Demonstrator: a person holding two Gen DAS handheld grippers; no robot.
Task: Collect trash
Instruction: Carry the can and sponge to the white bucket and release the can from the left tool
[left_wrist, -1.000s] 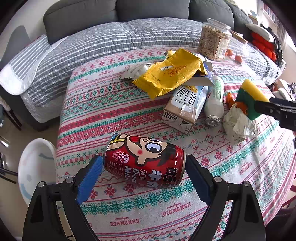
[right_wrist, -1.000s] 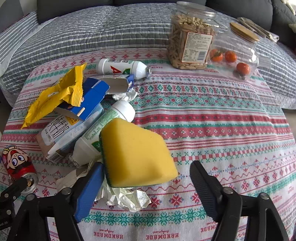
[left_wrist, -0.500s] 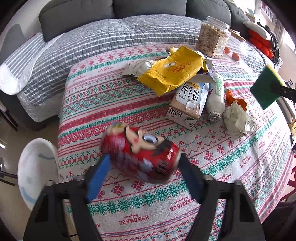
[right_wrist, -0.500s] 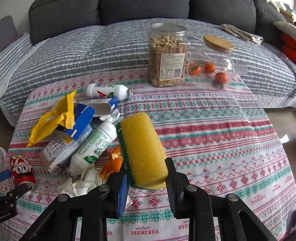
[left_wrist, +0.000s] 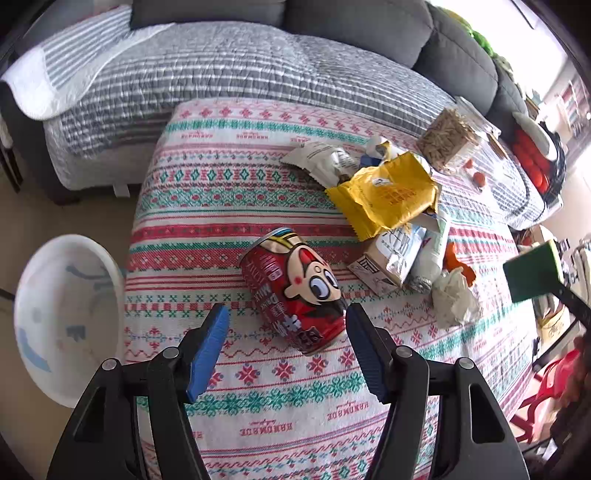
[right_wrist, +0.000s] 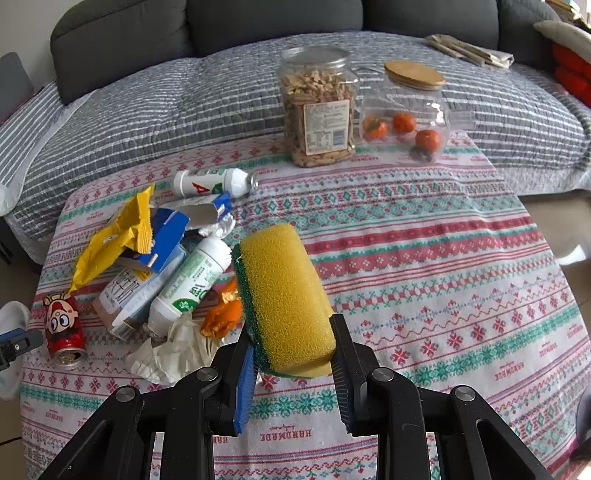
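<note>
A red cartoon-print drink can (left_wrist: 295, 291) lies on its side on the patterned tablecloth (left_wrist: 229, 192), pointing away from me. My left gripper (left_wrist: 286, 310) is open around its near end; the right finger is close to the can and a gap shows on the left. In the right wrist view the can (right_wrist: 62, 325) rests at the table's left edge. My right gripper (right_wrist: 290, 332) is shut on a yellow sponge (right_wrist: 280, 291) with a green scouring side, held above the cloth. In the left wrist view the sponge (left_wrist: 533, 271) shows at the far right.
A trash pile sits mid-table: yellow wrapper (left_wrist: 384, 194), milk carton (left_wrist: 395, 254), white bottle (right_wrist: 192, 284), crumpled paper (right_wrist: 170, 350), orange wrapper (right_wrist: 221, 314). Snack jar (right_wrist: 317, 110) and orange jar (right_wrist: 406, 110) stand at the back. A white basin (left_wrist: 66, 325) sits on the floor, left.
The right gripper closed on the sponge and lifted it off the table. The can turned from crosswise to lengthwise between the left fingers, which have narrowed but stand apart from it.
</note>
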